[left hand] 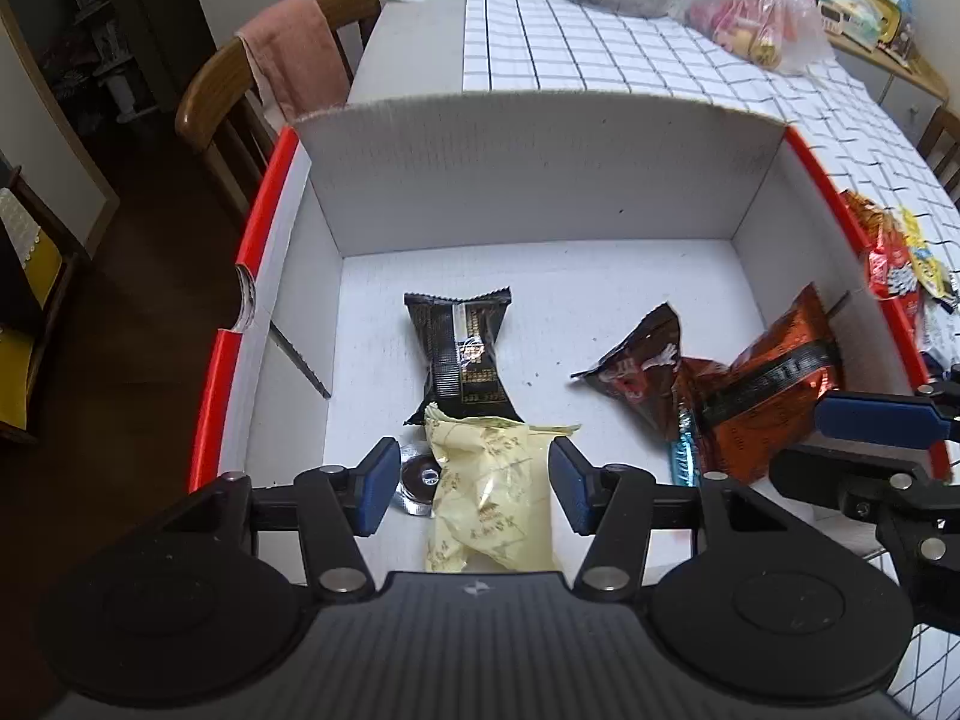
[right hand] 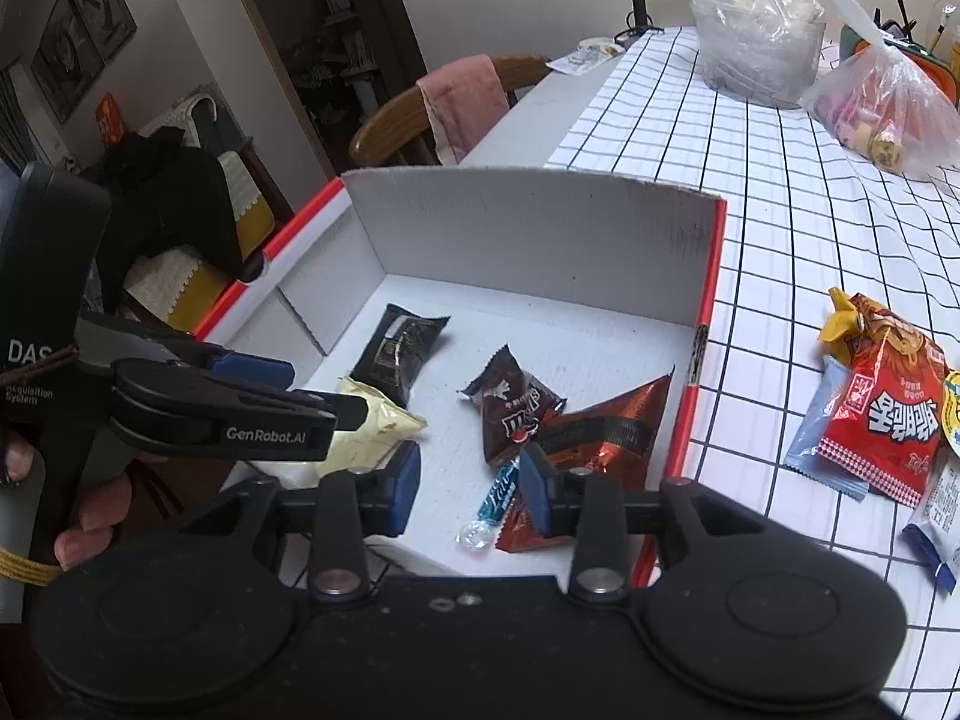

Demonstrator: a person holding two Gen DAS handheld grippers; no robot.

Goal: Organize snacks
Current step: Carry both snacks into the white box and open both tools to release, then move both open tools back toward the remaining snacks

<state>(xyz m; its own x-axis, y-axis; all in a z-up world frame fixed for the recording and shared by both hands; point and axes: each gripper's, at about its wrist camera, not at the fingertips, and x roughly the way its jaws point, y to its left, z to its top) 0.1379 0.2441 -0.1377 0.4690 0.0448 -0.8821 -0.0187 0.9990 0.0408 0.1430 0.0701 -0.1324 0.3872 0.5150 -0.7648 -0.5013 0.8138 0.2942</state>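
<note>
A white cardboard box (left hand: 528, 180) with red edges holds several snacks: a black packet (left hand: 462, 354), a pale yellow packet (left hand: 492, 498), a brown M&M's packet (left hand: 642, 366), an orange-brown packet (left hand: 774, 384) and a blue wrapped candy (right hand: 498, 492). My left gripper (left hand: 474, 486) is open above the box, its fingers either side of the yellow packet, not gripping it. My right gripper (right hand: 468, 489) is open over the box's near edge (right hand: 690, 420), above the blue candy. More snacks lie on the checked cloth to the right, among them a red packet (right hand: 888, 426).
The box (right hand: 540, 222) sits at the table's left edge. Plastic bags (right hand: 888, 108) of goods stand at the far end. A wooden chair (left hand: 240, 90) with a pink towel stands to the left. Dark floor lies beyond the table's left side.
</note>
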